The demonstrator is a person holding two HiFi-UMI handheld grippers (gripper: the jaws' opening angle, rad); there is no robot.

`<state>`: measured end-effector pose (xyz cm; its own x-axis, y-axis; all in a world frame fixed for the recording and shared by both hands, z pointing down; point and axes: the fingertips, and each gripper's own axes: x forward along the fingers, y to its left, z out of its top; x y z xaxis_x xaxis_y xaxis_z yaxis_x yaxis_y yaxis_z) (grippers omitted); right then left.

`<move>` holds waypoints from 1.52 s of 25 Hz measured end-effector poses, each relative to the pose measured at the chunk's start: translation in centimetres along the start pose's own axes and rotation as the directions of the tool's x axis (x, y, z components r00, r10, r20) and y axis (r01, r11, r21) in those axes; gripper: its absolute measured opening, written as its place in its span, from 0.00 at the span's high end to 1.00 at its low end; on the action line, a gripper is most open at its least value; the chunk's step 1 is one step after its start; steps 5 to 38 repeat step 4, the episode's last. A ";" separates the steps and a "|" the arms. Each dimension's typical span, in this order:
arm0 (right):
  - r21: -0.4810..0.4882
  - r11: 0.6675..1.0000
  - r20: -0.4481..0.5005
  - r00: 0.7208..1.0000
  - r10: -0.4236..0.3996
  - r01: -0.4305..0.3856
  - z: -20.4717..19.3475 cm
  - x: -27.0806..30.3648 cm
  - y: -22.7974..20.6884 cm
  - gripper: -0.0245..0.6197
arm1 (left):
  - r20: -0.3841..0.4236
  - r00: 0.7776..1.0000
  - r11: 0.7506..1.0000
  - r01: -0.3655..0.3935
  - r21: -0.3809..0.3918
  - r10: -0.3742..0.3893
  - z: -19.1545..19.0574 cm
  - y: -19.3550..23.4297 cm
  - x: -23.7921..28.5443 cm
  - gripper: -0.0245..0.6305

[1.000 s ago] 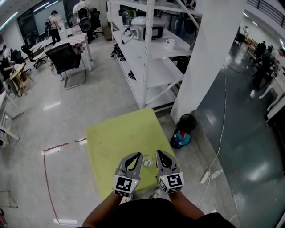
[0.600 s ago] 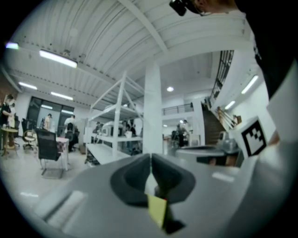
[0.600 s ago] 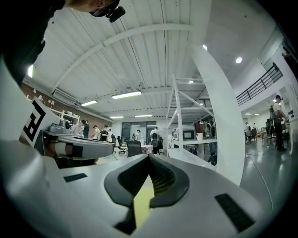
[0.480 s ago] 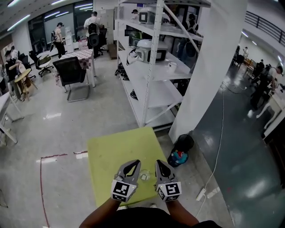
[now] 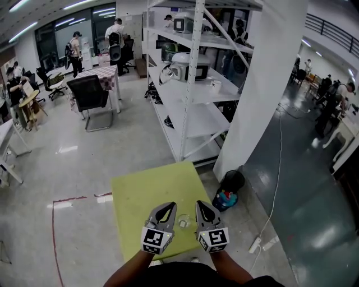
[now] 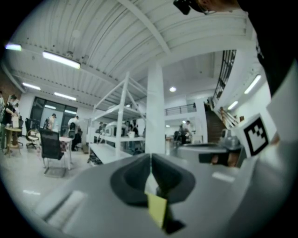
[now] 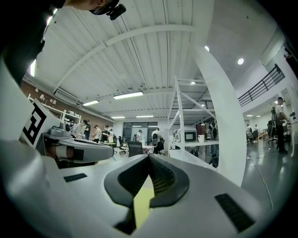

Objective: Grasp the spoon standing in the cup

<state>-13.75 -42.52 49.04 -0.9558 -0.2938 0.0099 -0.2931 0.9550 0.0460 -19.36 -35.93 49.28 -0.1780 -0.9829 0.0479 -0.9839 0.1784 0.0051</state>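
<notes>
Near the near edge of the yellow-green surface (image 5: 143,196): a small clear cup (image 5: 183,222), between left claw (image 5: 167,209) and right claw (image 5: 203,207), just beside both. Spoon too small to make out. Both claws closed, tips together, gripping nothing. Far behind: white shelving (image 5: 190,84) and a pillar (image 5: 263,84).

White metal shelving (image 5: 190,84) and a broad white pillar (image 5: 263,84) stand beyond the far edge of the yellow-green worktop (image 5: 148,190). Strip lights (image 5: 81,4) shine over a pale, glossy floor (image 5: 67,168).
</notes>
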 end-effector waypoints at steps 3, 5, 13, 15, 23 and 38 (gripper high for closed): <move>0.003 1.000 0.012 1.000 0.010 -0.010 0.1 -0.5 0.3 0.95 | -0.002 1.000 1.000 -0.003 -0.002 0.003 0.1 -0.3 -0.4 0.94; 0.005 1.000 0.017 1.000 0.014 -0.014 0.1 -0.7 0.4 0.95 | -0.003 1.000 1.000 -0.004 -0.003 0.004 0.1 -0.3 -0.5 0.94; 0.005 1.000 0.017 1.000 0.014 -0.014 0.1 -0.7 0.4 0.95 | -0.003 1.000 1.000 -0.004 -0.003 0.004 0.1 -0.3 -0.5 0.94; 0.005 1.000 0.017 1.000 0.014 -0.014 0.1 -0.7 0.4 0.95 | -0.003 1.000 1.000 -0.004 -0.003 0.004 0.1 -0.3 -0.5 0.94; 0.005 1.000 0.017 1.000 0.014 -0.014 0.1 -0.7 0.4 0.95 | -0.003 1.000 1.000 -0.004 -0.003 0.004 0.1 -0.3 -0.5 0.94; 0.005 1.000 0.017 1.000 0.014 -0.014 0.1 -0.7 0.4 0.95 | -0.003 1.000 1.000 -0.004 -0.003 0.004 0.1 -0.3 -0.5 0.94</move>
